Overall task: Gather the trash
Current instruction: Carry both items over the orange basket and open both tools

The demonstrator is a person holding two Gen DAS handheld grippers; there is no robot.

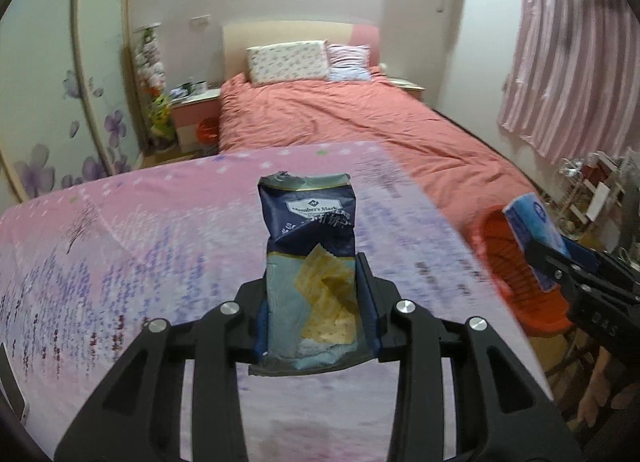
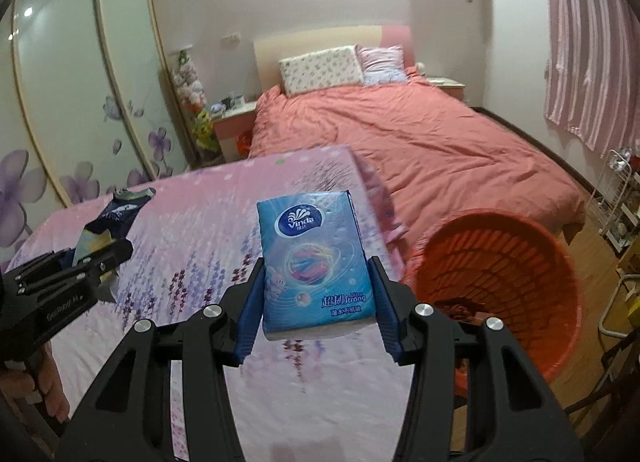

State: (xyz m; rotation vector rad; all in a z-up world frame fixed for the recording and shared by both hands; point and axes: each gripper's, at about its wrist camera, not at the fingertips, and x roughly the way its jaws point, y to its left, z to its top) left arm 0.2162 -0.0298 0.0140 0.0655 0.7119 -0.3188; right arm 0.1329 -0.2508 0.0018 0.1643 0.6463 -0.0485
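Observation:
My left gripper [image 1: 316, 286] is shut on a dark blue cracker bag [image 1: 310, 246] with a torn top and holds it above the pink flowered cloth [image 1: 140, 262]. My right gripper [image 2: 318, 278] is shut on a blue Vinda tissue pack [image 2: 314, 258], held over the cloth's right side. An orange basket [image 2: 500, 274] stands just right of the table, next to the tissue pack; something dark lies at its bottom. In the left wrist view the right gripper [image 1: 548, 262] holds the tissue pack [image 1: 532, 229] over the basket [image 1: 516, 274]. The right wrist view shows the left gripper [image 2: 108, 254] with the bag [image 2: 116, 213].
A bed with a salmon cover [image 1: 360, 117] lies beyond the table. A nightstand [image 1: 196, 109] and a small orange bin [image 1: 208, 129] stand at its left. A flowered wardrobe [image 2: 60, 101] is on the left, pink curtains [image 1: 568, 61] and a wire rack [image 2: 620, 197] on the right.

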